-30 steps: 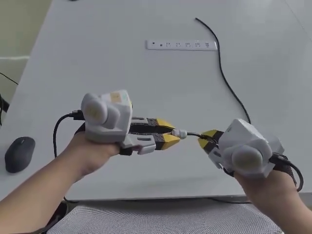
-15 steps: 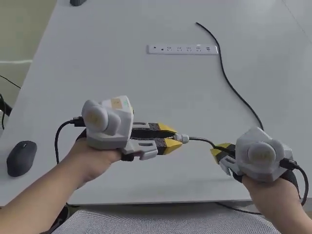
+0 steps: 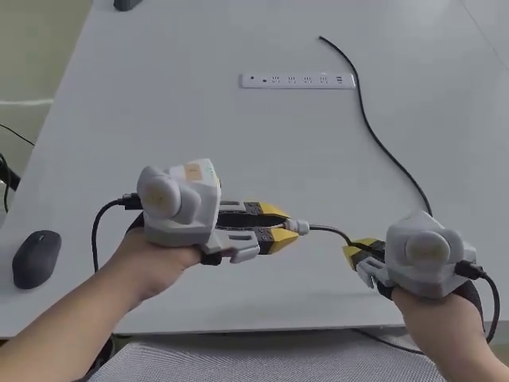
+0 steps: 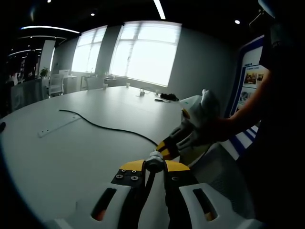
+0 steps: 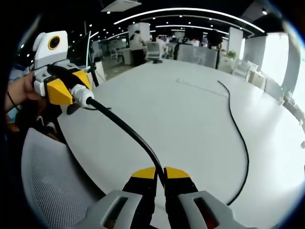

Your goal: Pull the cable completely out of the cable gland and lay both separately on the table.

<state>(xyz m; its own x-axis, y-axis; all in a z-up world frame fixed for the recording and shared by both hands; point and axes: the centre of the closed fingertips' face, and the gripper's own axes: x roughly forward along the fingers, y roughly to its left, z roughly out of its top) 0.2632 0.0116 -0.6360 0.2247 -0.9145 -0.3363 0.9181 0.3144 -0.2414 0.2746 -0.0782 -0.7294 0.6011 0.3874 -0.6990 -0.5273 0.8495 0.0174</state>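
- Head view: the task is partway. The cable gland [image 3: 296, 227] is pinched at the tips of the left gripper [image 3: 280, 225], held up over the near edge of the counter [image 3: 199, 103]. The black cable [image 3: 326, 230] runs from the gland's nose across a short gap to the right gripper [image 3: 355, 253]. I judge the cable not yet free of the gland. Neither piece has been laid down. A power strip [image 3: 298, 80] lies far up the counter and a mouse [image 3: 36, 258] sits at the left edge.
- Left gripper view: the yellow-tipped jaws are drawn in around the gland [image 4: 155, 162], with only a narrow slot between them behind it. The right gripper [image 4: 164, 149] sits just beyond. A long black lead [image 4: 105, 126] lies slack on the counter; I cannot tell whether it is the same cable.
- Right gripper view: the jaws are pressed together on the cable [image 5: 124, 131], which arcs up and away to the gland [image 5: 82, 97] in the left gripper [image 5: 64, 88].
- What is left, as I judge it: draw the two grippers further apart until the cable end clears the gland, then set each down in its own spot on the counter.
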